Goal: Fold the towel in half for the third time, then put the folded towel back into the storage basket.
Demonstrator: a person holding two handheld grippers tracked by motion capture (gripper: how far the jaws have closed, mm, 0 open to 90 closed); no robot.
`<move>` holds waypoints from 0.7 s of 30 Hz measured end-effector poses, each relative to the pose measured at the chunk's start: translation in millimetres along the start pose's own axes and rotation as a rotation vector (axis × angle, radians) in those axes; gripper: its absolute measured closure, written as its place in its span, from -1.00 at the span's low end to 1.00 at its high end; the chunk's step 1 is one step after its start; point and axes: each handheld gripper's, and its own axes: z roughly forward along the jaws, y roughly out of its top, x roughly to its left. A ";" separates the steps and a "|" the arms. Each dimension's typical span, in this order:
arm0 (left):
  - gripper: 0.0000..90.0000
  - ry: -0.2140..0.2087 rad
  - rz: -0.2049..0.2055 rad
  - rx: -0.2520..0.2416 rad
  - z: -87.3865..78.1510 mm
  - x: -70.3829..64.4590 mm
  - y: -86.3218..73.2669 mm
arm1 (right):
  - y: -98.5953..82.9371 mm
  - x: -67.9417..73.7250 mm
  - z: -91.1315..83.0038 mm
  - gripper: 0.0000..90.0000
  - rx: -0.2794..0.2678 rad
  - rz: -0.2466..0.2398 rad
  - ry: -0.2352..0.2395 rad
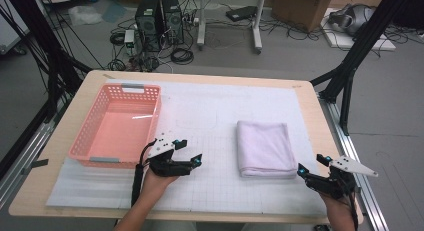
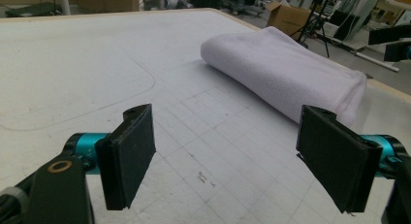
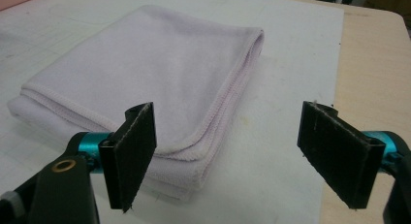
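Counter (image 1: 305, 141): grid mat under both tools.
Basket (image 1: 120, 123): pink, just beyond the left tool, likely destination.
Folded towel (image 1: 265, 148): between the tools, nearer the right one.
Right tool (image 1: 312, 167): jaws wide apart; best to straddle the stacked corner.
Left tool (image 1: 189, 151): jaws apart, empty; take the opposite edge, lift level.

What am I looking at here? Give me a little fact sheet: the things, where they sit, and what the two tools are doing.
towel: folded, pale lilac, flat on the white mat, right of centre
basket: pink plastic, empty, at the mat's left
left gripper: open, beside the basket, pointed toward the towel, holding nothing
right gripper: open, at the towel's near right corner, not gripping it
table: light wood, under the mat
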 end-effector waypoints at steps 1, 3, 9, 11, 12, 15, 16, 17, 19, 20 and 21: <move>-0.51 -0.002 -0.005 0.001 -0.5 0.6 -0.2 | 0.1 0.3 0.3 -0.54 0.002 -0.001 0.003; -0.50 -0.003 -0.012 0.002 -2.0 1.8 -1.2 | 0.6 0.8 1.5 -0.54 0.003 0.002 0.009; -0.50 0.003 -0.021 -0.001 -3.6 5.8 -2.0 | 1.9 0.9 6.1 -0.54 0.011 0.004 0.018; -0.50 0.008 -0.024 -0.004 -4.3 6.1 -2.7 | 2.0 1.0 7.7 -0.54 0.012 0.001 0.023; -0.50 0.009 -0.024 -0.005 -4.3 6.1 -2.7 | 2.1 1.4 7.8 -0.54 0.015 0.001 0.023; -0.50 0.015 -0.022 -0.006 -4.0 6.4 -2.8 | 2.1 1.8 9.0 -0.54 0.017 -0.005 0.028; -0.50 0.014 -0.025 -0.005 -3.5 6.9 -3.1 | 2.0 1.9 9.3 -0.54 0.018 -0.004 0.029; -0.50 0.014 -0.025 -0.005 -3.5 6.9 -3.1 | 1.7 1.9 9.5 -0.54 0.021 -0.005 0.029; -0.50 0.014 -0.023 0.000 -3.3 7.3 -3.5 | 1.3 2.0 9.7 -0.54 0.022 -0.004 0.030; -0.49 0.015 -0.024 -0.003 -2.8 7.1 -3.8 | 1.2 2.2 9.6 -0.54 0.026 -0.004 0.030; -0.49 0.014 -0.025 -0.001 -2.6 6.8 -3.8 | 1.2 2.2 9.6 -0.54 0.026 -0.004 0.030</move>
